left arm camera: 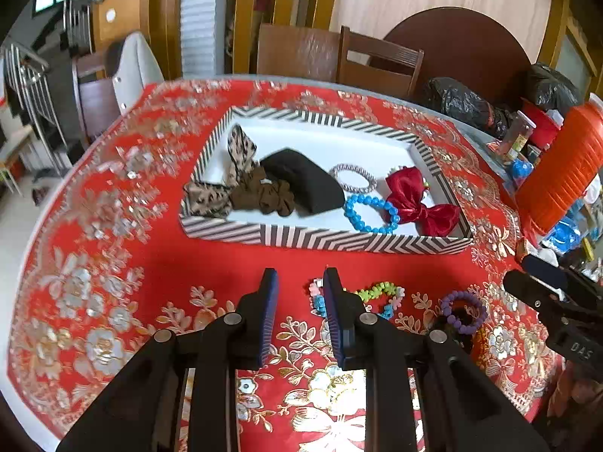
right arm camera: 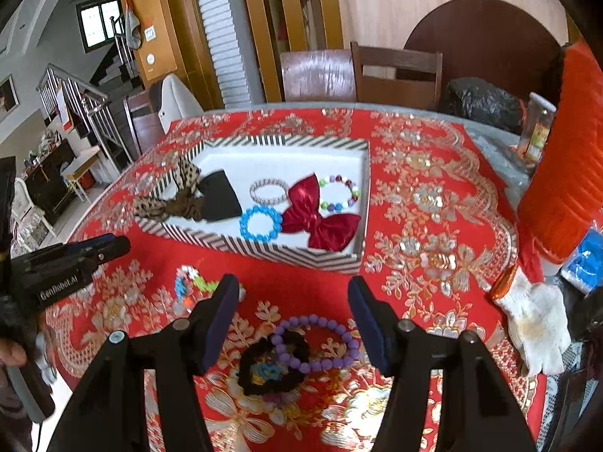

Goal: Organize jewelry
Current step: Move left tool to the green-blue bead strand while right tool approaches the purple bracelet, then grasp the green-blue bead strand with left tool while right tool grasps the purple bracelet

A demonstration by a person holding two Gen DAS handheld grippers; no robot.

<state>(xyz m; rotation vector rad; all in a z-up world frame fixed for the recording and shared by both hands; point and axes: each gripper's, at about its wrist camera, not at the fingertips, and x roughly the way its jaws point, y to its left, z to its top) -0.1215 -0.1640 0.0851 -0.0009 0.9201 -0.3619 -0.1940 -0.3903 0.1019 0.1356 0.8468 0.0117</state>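
A striped tray [left arm camera: 324, 241] [right arm camera: 264, 246] on the red tablecloth holds a red bow [left arm camera: 418, 203] [right arm camera: 316, 214], a blue bead bracelet [left arm camera: 371, 213] [right arm camera: 260, 223], a silver bracelet [left arm camera: 353, 178], a black pouch [left arm camera: 305, 182], leopard and brown scrunchies [left arm camera: 241, 184] and a multicolour bead bracelet [right arm camera: 339, 197]. My left gripper [left arm camera: 300, 282] is open and empty, just left of a pastel flower bracelet [left arm camera: 380, 295] [right arm camera: 192, 282]. My right gripper [right arm camera: 294, 290] [left arm camera: 542, 286] is open and empty above a purple bead bracelet [right arm camera: 320, 342] [left arm camera: 463, 312] and a black scrunchie [right arm camera: 271, 361].
An orange ribbed container [left arm camera: 561, 173] [right arm camera: 561, 173], bottles and black bags [left arm camera: 463, 103] crowd the table's right side. A white glove [right arm camera: 535, 324] lies at the right. Wooden chairs [left arm camera: 377, 64] stand behind the table.
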